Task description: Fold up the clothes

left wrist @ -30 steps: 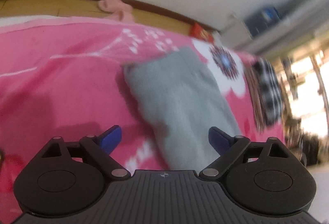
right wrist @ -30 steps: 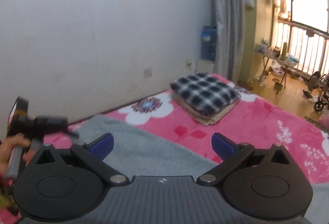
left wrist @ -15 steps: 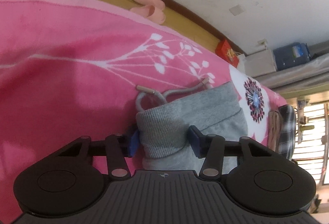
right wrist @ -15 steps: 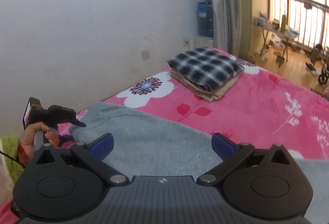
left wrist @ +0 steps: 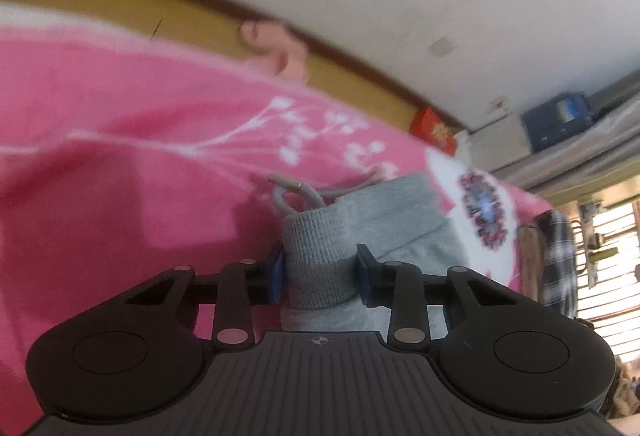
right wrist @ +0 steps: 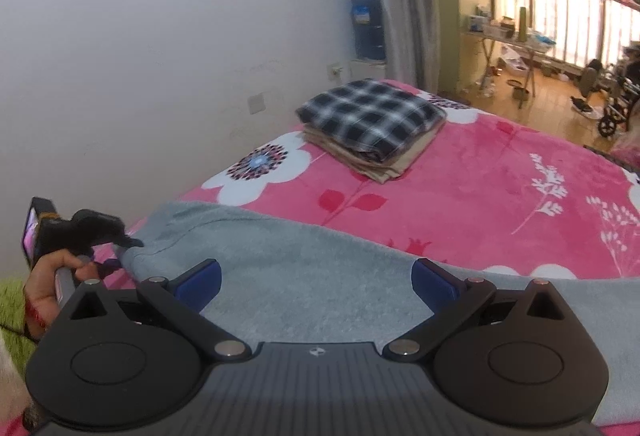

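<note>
Grey sweatpants [left wrist: 360,220] lie on a pink floral blanket [left wrist: 120,156]. My left gripper [left wrist: 320,270] is shut on their ribbed waistband, whose drawstring [left wrist: 296,192] curls just beyond. In the right wrist view the grey sweatpants [right wrist: 304,268] stretch across the blanket [right wrist: 500,196]. My right gripper [right wrist: 316,286] is open and empty just above the cloth. The left gripper [right wrist: 120,236] shows at the far left, gripping the waistband end.
A folded stack with a plaid garment [right wrist: 372,116] on top lies at the far side of the bed by the wall. Pink slippers [left wrist: 276,44] sit on the wooden floor. A red box [left wrist: 434,128] and a blue water jug [right wrist: 368,26] stand by the wall.
My left gripper went from open above the sweatpants to shut on the waistband and has lifted slightly. My right gripper stayed open and moved lower over the cloth.
</note>
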